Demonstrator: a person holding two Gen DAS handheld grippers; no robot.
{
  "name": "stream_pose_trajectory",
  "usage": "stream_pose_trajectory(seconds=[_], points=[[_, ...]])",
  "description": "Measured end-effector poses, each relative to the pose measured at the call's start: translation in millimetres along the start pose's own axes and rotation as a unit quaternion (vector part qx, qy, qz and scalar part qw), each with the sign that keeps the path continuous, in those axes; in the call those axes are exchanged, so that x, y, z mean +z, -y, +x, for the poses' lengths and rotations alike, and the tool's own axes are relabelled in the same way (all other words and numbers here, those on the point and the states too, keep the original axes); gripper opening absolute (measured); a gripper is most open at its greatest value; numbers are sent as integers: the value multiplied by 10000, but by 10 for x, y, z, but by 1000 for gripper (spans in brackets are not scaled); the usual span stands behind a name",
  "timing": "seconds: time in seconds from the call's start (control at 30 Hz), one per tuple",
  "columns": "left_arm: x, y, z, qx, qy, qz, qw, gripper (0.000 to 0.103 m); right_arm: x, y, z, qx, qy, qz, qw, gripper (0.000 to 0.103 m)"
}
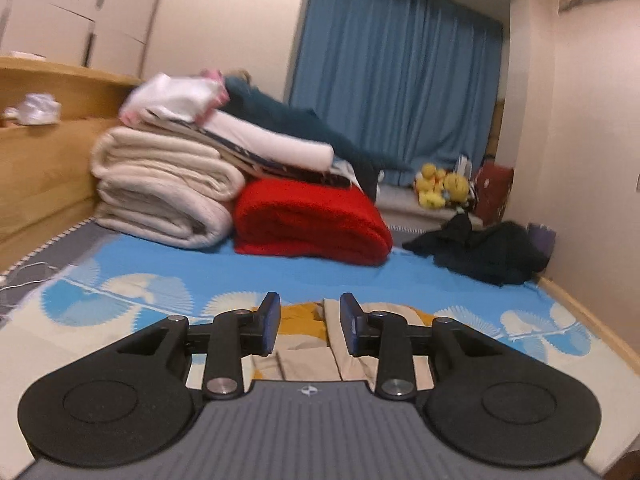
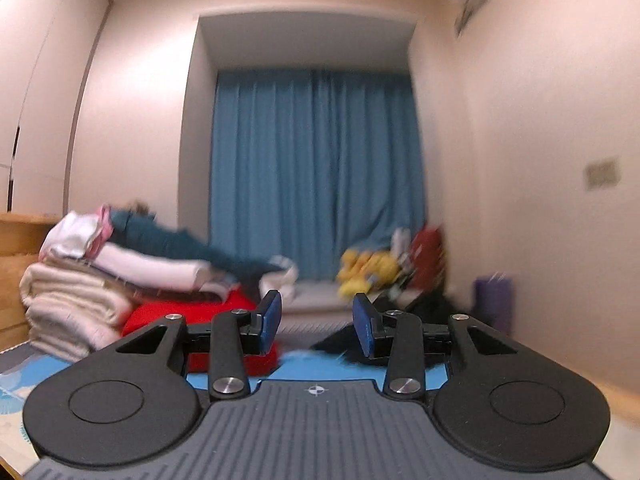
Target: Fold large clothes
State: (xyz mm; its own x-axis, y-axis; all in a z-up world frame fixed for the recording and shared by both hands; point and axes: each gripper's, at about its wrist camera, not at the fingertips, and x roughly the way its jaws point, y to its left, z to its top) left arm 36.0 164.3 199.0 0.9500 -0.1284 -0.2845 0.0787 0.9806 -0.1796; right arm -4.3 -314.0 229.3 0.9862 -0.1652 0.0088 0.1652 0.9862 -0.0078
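- Covering the bed, the blue patterned sheet carries a stack of folded blankets and a red blanket at the far end.
- The beige and mustard garment lies crumpled just ahead of the left gripper, partly under it. It looks soft, light and limp; an outer edge or corner seems the best hold.
- A dark garment sits heaped near the wall.
- The left gripper's jaws stand apart, holding nothing.
- The right gripper is likewise spread and empty, raised toward the curtain.
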Motion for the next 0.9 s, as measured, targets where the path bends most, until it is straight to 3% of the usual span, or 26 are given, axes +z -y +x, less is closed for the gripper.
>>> stream_pose_trajectory(seconds=[0.17,0.33,0.47,0.57,0.67,0.9], points=[[-19,-4,-1030,-147,297,-165,9993,35,458,387,-1057,-172,487,-14,9987,41],[-9,163,-1796,-460,569,-234,9970,35,654,591,-1791,-164,821,137,9964,41],[209,345,-2278,-761,903,-157,9929,35,770,648,-2044,-198,1080,210,9937,41],[461,453,-2502,-924,920,-231,9912,35,919,738,-2132,-193,1333,279,9905,41],[785,531,-2768,-1074,1309,-169,9854,35,1146,902,-2122,-350,1457,373,9880,41],[1534,648,-3405,-1499,2157,-82,9648,35,1740,1528,-2294,-523,2326,673,9688,41]])
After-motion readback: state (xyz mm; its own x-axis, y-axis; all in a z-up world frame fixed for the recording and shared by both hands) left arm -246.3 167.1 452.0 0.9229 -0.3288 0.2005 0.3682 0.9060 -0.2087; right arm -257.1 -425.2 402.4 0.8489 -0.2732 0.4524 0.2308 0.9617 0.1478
